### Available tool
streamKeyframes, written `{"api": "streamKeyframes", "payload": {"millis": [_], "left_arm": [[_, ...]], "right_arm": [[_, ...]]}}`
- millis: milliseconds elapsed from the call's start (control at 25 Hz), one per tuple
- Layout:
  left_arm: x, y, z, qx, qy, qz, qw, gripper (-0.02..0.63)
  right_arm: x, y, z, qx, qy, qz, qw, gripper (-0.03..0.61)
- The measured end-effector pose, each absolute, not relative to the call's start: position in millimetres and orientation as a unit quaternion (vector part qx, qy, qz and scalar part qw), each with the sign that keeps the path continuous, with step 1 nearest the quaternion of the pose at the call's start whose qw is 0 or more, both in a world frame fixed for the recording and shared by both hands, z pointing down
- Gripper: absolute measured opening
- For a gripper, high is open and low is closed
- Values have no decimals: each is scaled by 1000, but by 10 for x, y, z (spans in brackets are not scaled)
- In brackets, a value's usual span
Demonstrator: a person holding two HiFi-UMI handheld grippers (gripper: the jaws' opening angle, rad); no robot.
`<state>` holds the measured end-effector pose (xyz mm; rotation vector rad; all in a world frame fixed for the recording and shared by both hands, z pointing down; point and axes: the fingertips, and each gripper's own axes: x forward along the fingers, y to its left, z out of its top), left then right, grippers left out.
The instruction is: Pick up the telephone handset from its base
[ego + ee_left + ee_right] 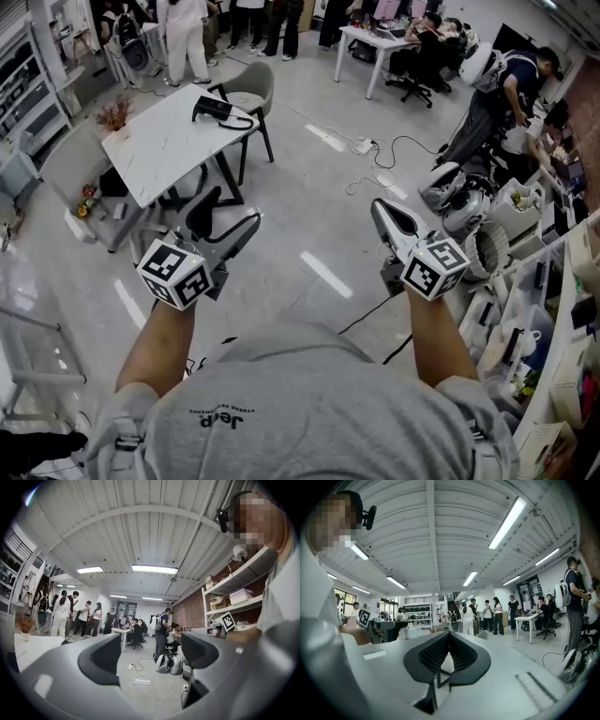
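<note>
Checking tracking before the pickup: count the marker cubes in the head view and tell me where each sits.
2. One marker cube rides on the left gripper, lower left; the other cube rides on the right gripper, lower right. Neither is hidden.

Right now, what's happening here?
A person carries two tongs, both level above the floor, and neither holds anything. The left tongs stand open. The right tongs are shut, with nothing between them. The phone sits on the white table further ahead, well clear of both, so the pickup has not begun.
</note>
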<state>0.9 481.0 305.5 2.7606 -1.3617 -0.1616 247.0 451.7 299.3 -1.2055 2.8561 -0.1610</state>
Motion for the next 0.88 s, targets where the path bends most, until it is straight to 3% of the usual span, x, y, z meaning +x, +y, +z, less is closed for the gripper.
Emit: {"api": "streamKeyframes", "payload": {"millis": [440, 880], "left_arm": [[-121, 4115, 3260, 898, -435, -51, 50, 433], [-887, 2158, 3324, 925, -370, -70, 58, 433]], "right_arm": [[2286, 3774, 3266, -395, 916, -66, 4, 5], [1389, 2114, 3229, -442, 895, -58, 10, 5]]}}
